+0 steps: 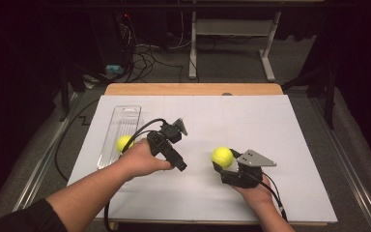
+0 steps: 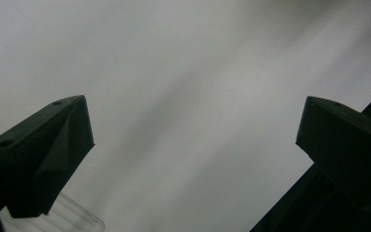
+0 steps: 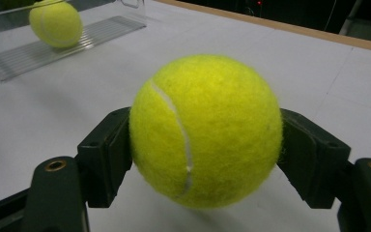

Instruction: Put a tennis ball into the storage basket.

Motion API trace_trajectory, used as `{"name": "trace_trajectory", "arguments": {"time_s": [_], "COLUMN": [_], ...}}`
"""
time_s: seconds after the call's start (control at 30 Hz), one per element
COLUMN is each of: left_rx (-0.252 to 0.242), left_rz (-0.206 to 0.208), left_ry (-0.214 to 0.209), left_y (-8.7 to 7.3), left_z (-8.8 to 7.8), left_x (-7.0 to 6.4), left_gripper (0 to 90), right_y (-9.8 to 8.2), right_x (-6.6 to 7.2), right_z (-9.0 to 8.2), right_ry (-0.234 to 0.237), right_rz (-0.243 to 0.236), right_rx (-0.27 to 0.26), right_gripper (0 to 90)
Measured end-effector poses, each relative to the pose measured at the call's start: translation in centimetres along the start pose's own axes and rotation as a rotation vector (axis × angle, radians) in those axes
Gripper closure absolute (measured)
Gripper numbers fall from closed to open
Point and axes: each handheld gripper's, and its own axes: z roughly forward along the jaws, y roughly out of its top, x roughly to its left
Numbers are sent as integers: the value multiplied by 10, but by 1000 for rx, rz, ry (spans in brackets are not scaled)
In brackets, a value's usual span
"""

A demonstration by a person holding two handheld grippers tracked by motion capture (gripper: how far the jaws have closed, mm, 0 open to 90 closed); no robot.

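My right gripper (image 1: 221, 163) (image 3: 205, 140) is shut on a yellow tennis ball (image 1: 221, 156) (image 3: 205, 130), both pads pressed into its sides just above the white table cover. A second tennis ball (image 1: 123, 143) (image 3: 56, 23) lies in a clear plastic tray (image 1: 117, 133) (image 3: 38, 53) at the left of the table. My left gripper (image 1: 179, 165) (image 2: 193, 130) stands open beside that tray, jaws wide apart over bare white surface, nothing between them. A corner of the tray (image 2: 77, 217) shows under its left jaw.
The white cover (image 1: 270, 121) lies over a wooden table, whose far edge (image 1: 193, 89) shows bare. Beyond it stand a desk frame and cables on the floor. Cables trail from both grippers toward the near edge.
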Motion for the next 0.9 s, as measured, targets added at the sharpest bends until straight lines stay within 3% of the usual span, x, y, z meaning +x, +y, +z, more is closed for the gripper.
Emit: {"name": "trace_trajectory", "arguments": {"time_s": [0.33,0.47,0.9], "left_rx": [-6,-5,16], "left_rz": [38,29,26], "left_ry": [-13,-43,-52], "left_y": [18,24,31], "left_z": [-8,-10,-4], "left_x": [-18,-21,-27], "left_gripper": [4,5,5], "right_y": [-5,-3,4], "right_x": [12,22,52], "right_z": [3,7,17], "right_ry": [44,67,141], "right_rz": [-11,-28,-56], "right_rx": [-11,-20,-48], "right_gripper": [264,264,265]}}
